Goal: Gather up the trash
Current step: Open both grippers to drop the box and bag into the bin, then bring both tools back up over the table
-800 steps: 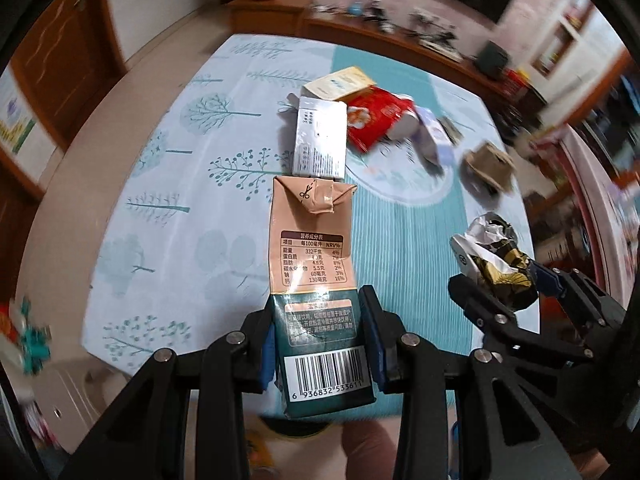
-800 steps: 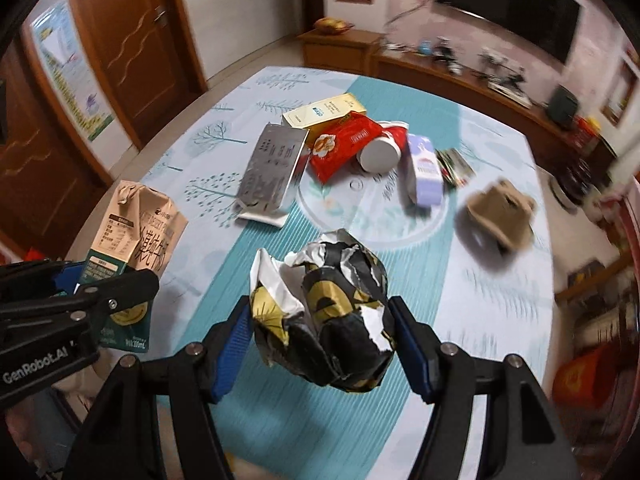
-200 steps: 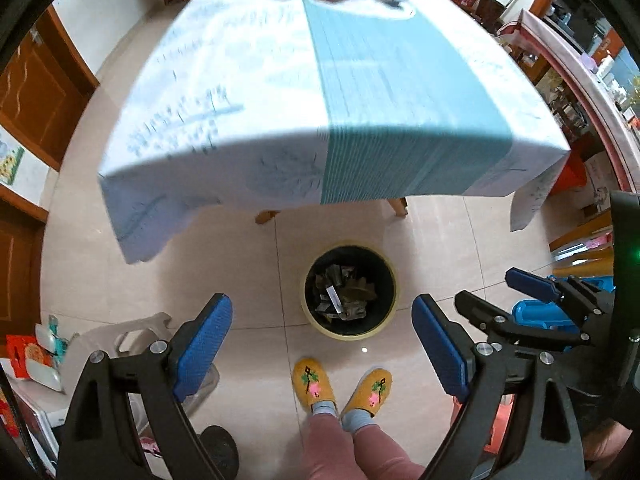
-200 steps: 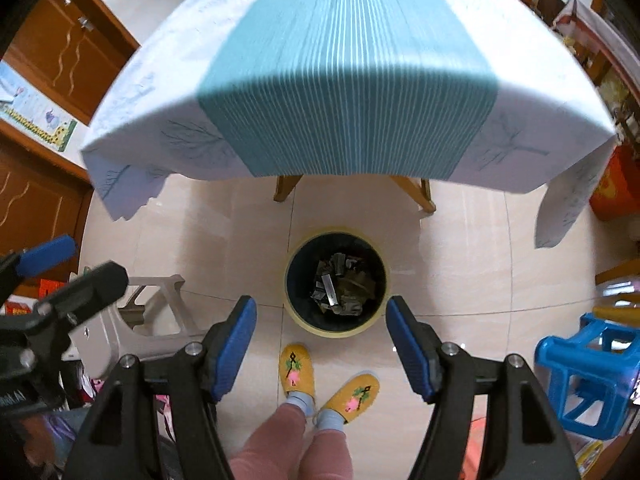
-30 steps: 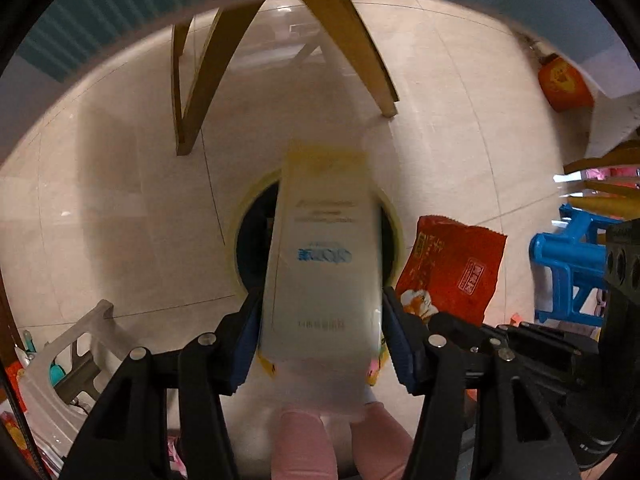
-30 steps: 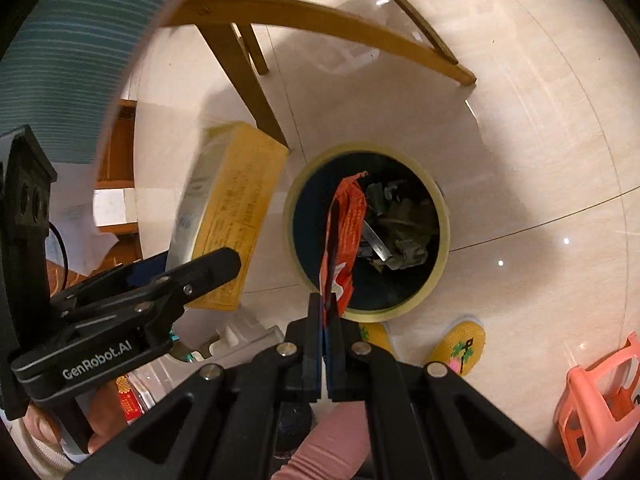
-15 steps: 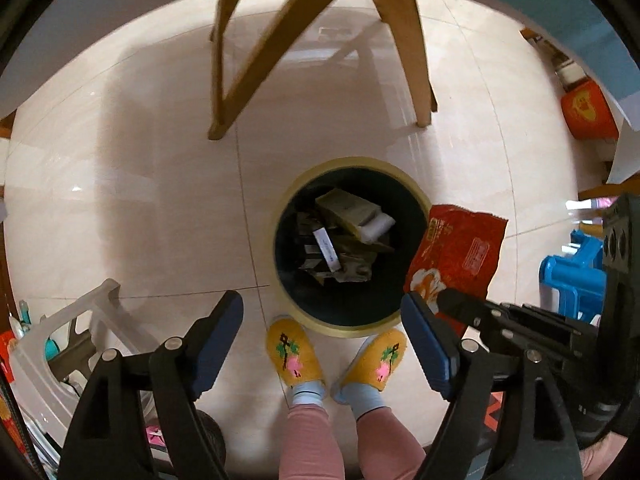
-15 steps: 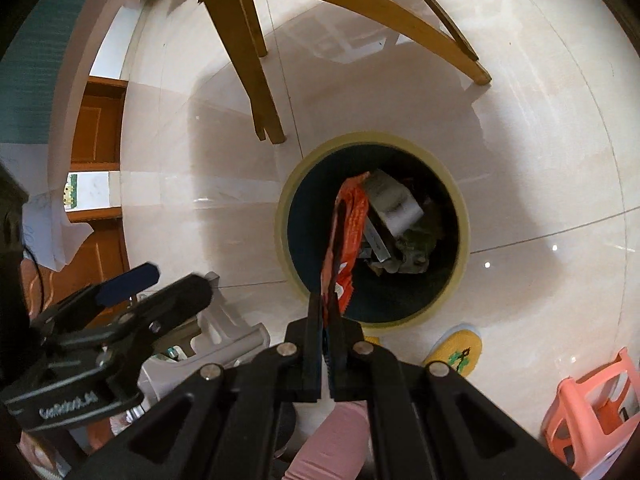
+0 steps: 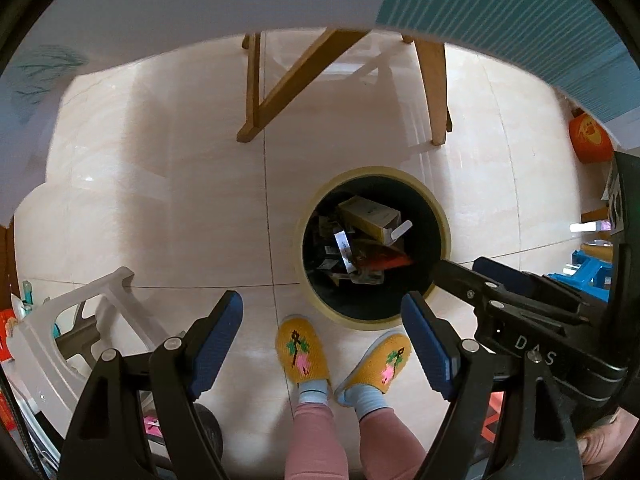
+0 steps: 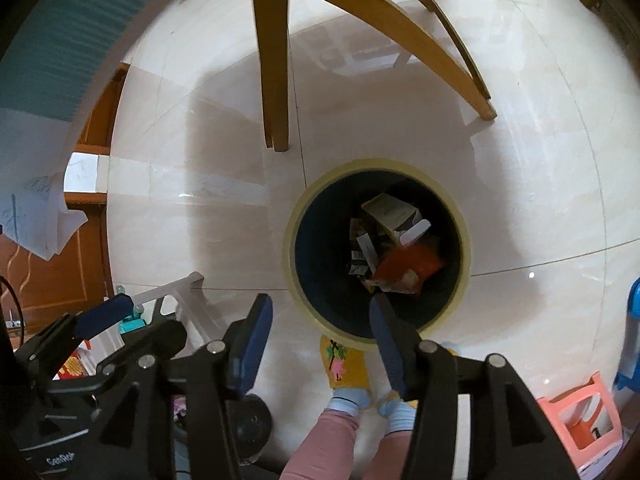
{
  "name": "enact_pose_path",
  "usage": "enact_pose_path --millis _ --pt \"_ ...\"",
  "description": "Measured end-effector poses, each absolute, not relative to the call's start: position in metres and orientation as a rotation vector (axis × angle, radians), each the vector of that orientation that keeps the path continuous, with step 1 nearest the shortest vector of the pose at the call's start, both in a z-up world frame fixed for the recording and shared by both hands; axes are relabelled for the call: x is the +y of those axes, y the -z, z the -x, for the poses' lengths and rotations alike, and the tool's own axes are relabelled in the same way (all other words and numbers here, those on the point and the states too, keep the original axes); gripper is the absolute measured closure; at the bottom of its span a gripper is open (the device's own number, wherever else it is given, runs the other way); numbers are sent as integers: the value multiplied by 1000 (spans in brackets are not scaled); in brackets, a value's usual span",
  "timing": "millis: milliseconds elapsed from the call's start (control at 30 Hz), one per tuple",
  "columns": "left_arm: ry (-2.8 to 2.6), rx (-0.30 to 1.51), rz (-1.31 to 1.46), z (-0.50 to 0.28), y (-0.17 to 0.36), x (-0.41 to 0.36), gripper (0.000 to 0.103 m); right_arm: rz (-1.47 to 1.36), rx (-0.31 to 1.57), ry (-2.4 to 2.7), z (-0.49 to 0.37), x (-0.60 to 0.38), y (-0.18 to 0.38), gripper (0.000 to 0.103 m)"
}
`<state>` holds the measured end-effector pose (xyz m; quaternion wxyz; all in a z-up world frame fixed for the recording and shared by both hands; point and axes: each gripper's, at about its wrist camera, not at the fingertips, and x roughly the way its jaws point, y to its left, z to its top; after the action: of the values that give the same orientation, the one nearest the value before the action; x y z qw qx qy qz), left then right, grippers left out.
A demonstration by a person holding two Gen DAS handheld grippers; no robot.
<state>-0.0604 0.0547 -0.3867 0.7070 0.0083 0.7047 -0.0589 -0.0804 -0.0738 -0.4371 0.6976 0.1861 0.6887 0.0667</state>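
Crumpled red wrapper lies in round bin; left jaws wide, right jaws opening, empty.

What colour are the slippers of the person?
Yellow slippers with a pink and green flower pattern; the left wrist view shows them best.

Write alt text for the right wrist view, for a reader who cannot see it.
Looking down over a round trash bin on a pale tiled floor, the right gripper is opening with nothing between its fingers; a red snack wrapper and a cream carton lie on the trash inside. Yellow slippers stand beside the bin, wooden table legs above, the left gripper at lower left.
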Motion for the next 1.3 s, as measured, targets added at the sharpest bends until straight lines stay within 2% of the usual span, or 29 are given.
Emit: enact_pose_path --millis 267,467,800,1033,1300 --pt "146 1529 -7 70 326 63 23 -290 1472 -119 87 -71 372 51" --pt "168 1466 -3 70 252 69 23 -159 1376 -84 97 -67 284 51" --pt "218 1311 -42 57 127 76 23 -144 1242 -19 98 -67 153 51" --pt "270 1201 -53 37 58 84 23 -182 1148 31 94 -69 86 51" --pt "329 1115 -50 12 6 99 23 -177 1040 86 89 -65 34 51"
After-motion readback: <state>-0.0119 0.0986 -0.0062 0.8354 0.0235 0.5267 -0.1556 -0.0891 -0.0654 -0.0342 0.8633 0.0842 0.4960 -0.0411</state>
